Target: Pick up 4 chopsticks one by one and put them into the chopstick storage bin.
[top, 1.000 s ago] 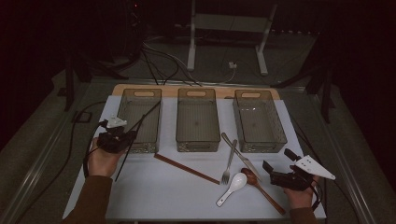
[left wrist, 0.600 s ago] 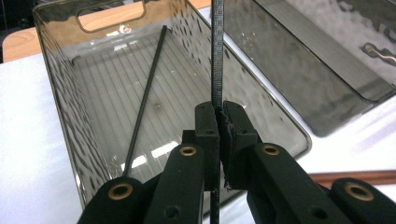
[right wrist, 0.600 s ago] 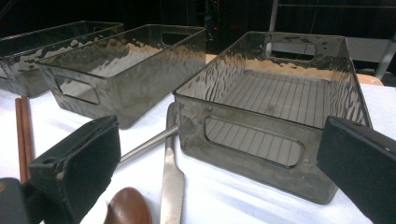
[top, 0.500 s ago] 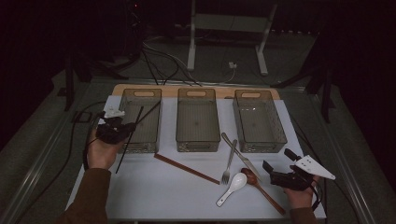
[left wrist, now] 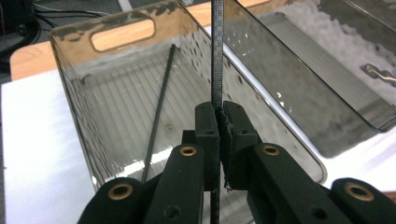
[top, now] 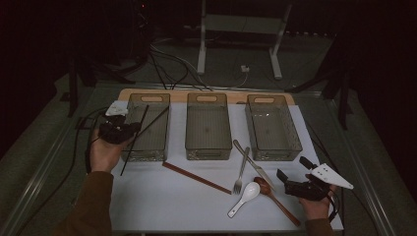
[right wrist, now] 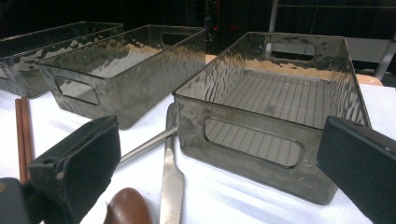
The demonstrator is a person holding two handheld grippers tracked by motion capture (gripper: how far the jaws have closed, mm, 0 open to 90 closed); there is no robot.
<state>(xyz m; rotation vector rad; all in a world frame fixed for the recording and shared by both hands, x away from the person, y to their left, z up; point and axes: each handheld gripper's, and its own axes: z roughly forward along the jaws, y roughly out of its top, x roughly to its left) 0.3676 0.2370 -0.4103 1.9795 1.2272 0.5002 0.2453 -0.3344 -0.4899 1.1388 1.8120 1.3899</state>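
Observation:
My left gripper [top: 118, 130] hangs at the left bin's [top: 142, 156] near-left side, shut on a black chopstick [top: 134, 142] that slants over the bin's front wall. In the left gripper view the pads [left wrist: 207, 126] pinch that black chopstick [left wrist: 216, 65], and a second black chopstick [left wrist: 159, 112] lies inside the left bin [left wrist: 70, 70]. My right gripper [top: 290, 166] rests at the mat's near right, open and holding nothing. In the right gripper view my right gripper [right wrist: 215, 158] stands wide before the right bin [right wrist: 261, 140].
The middle bin [top: 208, 153] and right bin [top: 295, 132] stand in a row. On the white mat [top: 162, 206] lie a brown chopstick pair [top: 196, 177], a fork [top: 241, 169], a knife [top: 253, 162], a white spoon [top: 244, 196] and a wooden spoon [top: 275, 196].
My left hand has lifted and moved away from me with the black chopstick, from the left bin's front wall to over the bin. The right hand has stayed put.

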